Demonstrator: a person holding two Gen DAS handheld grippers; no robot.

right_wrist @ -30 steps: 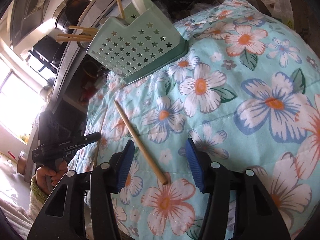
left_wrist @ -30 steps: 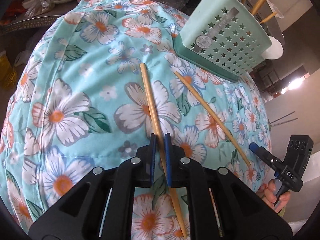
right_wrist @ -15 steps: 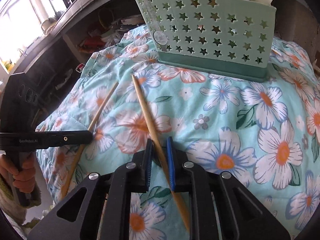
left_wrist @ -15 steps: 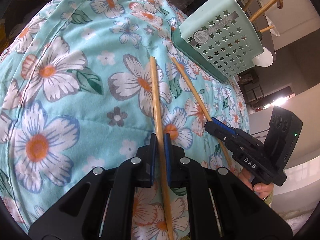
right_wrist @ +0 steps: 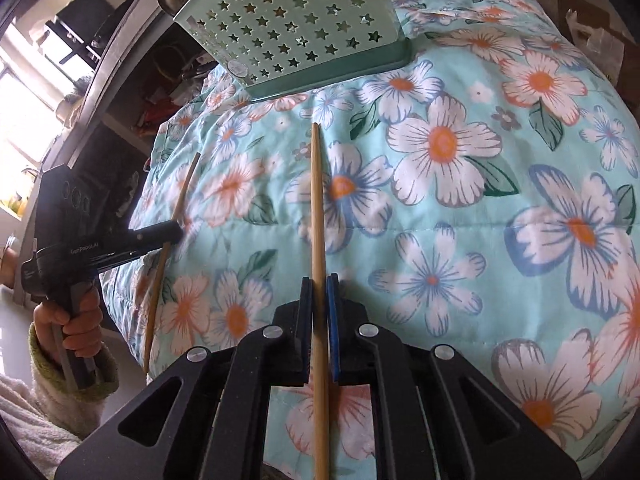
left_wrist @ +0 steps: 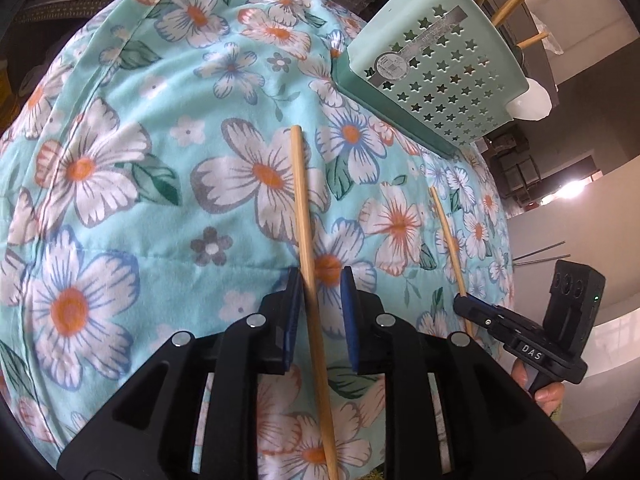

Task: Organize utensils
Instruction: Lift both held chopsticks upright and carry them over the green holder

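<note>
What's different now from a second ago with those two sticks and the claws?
The right claw, open around its chopstick a second ago, has shut on it. The left claw, clamped on the other chopstick before, is now opening, the stick between its pads with a gap beside it. The basket and the floral cloth look unchanged.

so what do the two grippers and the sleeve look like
Both the left gripper and the right gripper are black plastic clamps with blue pads and silver rivets. Each carries a black camera block and small white lettering on its side. The sleeve is fuzzy, cream with a green cuff.
</note>
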